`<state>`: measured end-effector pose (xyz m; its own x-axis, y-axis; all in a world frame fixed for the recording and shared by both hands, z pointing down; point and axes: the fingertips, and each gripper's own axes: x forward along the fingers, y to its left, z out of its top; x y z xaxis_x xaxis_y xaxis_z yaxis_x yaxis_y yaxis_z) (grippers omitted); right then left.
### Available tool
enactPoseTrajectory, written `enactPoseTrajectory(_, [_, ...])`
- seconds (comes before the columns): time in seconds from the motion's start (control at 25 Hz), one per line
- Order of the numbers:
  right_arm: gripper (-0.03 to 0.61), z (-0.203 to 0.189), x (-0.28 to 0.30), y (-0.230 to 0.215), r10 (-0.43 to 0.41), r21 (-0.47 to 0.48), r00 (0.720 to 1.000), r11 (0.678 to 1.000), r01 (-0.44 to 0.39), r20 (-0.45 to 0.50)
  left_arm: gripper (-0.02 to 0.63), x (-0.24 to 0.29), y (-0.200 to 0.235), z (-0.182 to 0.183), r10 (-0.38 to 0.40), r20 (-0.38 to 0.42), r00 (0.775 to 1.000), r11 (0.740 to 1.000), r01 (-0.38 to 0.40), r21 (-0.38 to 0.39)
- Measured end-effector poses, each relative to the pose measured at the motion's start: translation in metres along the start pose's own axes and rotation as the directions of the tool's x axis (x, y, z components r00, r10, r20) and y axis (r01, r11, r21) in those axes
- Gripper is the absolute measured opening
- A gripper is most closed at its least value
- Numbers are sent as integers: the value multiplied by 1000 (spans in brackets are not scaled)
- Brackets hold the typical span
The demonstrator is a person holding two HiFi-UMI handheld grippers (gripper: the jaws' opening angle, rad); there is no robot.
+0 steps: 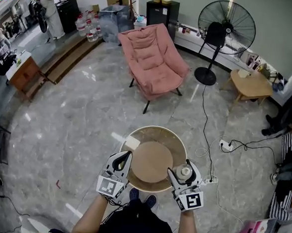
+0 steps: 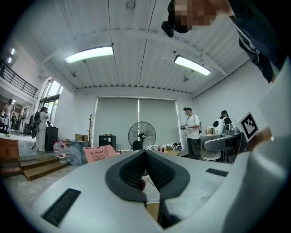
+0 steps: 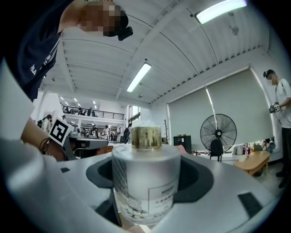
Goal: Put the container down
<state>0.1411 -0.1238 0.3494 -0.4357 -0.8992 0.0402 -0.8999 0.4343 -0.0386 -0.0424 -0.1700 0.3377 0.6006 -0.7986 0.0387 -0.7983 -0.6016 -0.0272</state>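
Observation:
A frosted white container (image 1: 184, 172) with a gold neck stands upright between the jaws of my right gripper (image 1: 185, 174), at the near right rim of a round wooden table (image 1: 148, 135). In the right gripper view the container (image 3: 146, 184) fills the middle, with the right gripper (image 3: 146, 191) shut on its body and a printed label showing. My left gripper (image 1: 122, 162) hovers at the table's near left rim. Its jaws meet with nothing between them in the left gripper view, where the left gripper (image 2: 145, 159) points across the room.
A pink chair (image 1: 153, 60) stands beyond the table. A standing fan (image 1: 225, 29) and a low wooden side table (image 1: 252, 84) are at the far right. A power strip (image 1: 225, 144) with cables lies on the floor right of the table. Two people (image 2: 193, 132) stand far off.

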Motion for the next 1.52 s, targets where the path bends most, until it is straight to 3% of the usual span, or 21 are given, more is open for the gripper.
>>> enactPoseTrajectory(0.16, [350, -10, 13, 2, 8, -5, 1000, 1000, -8, -12, 26, 2, 8, -14, 2, -24, 1000, 1000, -2, -1])
enactPoseTrajectory(0.32, [350, -30, 30, 1, 12, -3, 1000, 1000, -12, -21, 26, 3, 18, -52, 13, -79, 997, 1000, -14, -14])
enactPoseTrajectory(0.6, [350, -99, 63, -14, 19, 0, 998, 1000, -19, -65, 26, 7, 33, -118, 19, -120, 993, 998, -25, -51])
enactPoseTrajectory(0.92, [350, -201, 89, -33, 15, 38, 995, 999, -11, -100, 26, 23, 42, -203, 43, -153, 987, 995, -57, -87])
enactPoseTrajectory(1.52, [350, -421, 157, -60, 3, 48, 986, 999, 5, -169, 26, 59, 41, -360, -36, -228, 973, 992, 8, -123])
